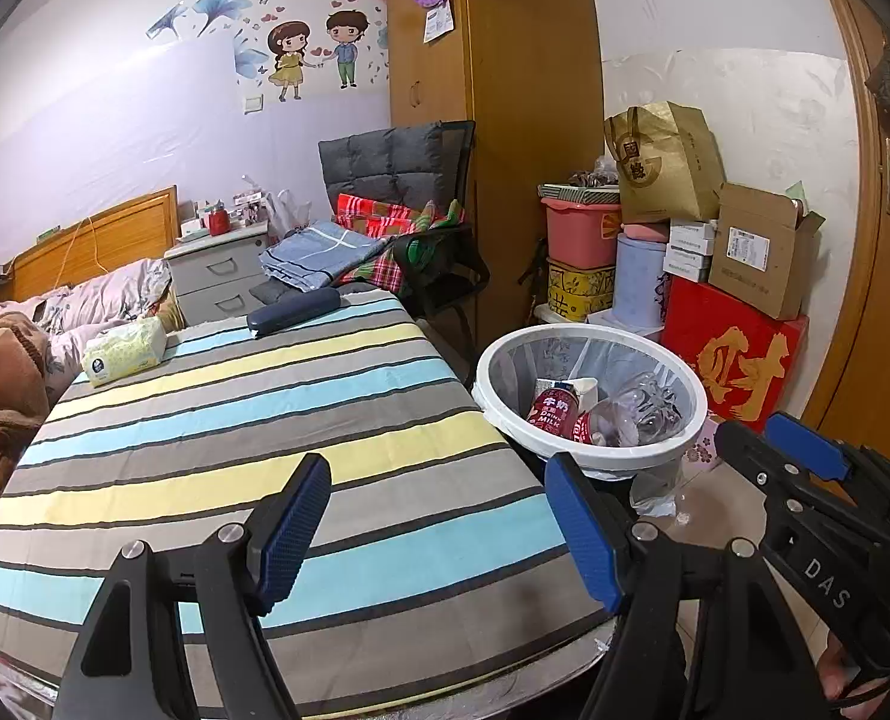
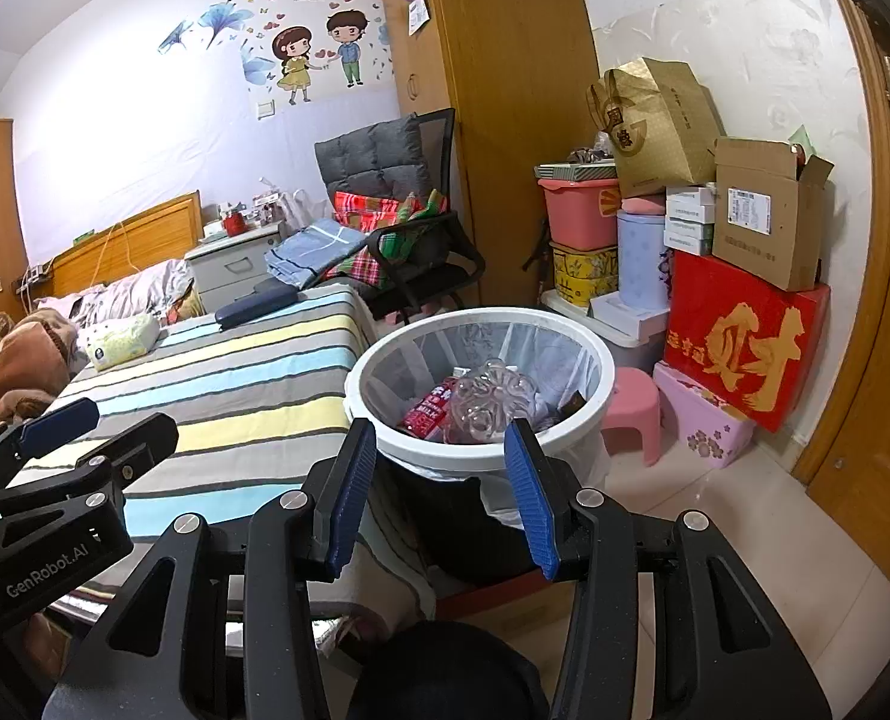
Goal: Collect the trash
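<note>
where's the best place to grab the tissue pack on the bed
Grip the tissue pack across its short width, coming from above with the left tool, which is open over the bed. It lies flat and soft near the pillows, long sides clear, so the jaws should fit around the middle.

White bin [image 2: 481, 450], bottle [image 2: 490, 399], carton [image 2: 426, 414] inside
</note>
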Demonstrator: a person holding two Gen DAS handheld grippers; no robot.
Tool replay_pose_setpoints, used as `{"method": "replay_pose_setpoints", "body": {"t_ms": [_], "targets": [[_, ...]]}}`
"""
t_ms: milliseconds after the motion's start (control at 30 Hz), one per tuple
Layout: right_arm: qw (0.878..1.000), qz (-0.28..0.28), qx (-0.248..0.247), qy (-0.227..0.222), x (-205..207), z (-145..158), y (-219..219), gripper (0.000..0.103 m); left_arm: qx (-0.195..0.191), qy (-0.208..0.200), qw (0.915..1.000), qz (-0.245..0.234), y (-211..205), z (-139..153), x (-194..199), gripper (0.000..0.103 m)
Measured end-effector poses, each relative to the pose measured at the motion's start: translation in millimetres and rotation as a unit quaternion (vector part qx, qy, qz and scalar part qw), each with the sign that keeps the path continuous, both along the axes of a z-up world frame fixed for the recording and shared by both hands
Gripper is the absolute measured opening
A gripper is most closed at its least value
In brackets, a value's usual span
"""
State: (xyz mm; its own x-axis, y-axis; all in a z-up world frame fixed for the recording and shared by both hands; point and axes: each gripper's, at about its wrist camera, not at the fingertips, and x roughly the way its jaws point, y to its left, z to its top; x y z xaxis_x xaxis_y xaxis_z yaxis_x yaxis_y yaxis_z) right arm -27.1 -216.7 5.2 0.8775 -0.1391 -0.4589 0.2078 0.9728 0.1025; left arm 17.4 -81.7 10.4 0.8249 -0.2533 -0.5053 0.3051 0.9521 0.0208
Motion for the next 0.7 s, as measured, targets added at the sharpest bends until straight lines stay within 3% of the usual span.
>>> {"method": "replay_pose_setpoints", "body": {"t_ms": [700], "targets": [[1.0, 0.0, -0.001, 0.001, -0.7, -0.1, 0.1, 0.046, 0.002, 0.0, 1.0, 0.004, 4.7, -0.3, 0.9, 0.074]]}}
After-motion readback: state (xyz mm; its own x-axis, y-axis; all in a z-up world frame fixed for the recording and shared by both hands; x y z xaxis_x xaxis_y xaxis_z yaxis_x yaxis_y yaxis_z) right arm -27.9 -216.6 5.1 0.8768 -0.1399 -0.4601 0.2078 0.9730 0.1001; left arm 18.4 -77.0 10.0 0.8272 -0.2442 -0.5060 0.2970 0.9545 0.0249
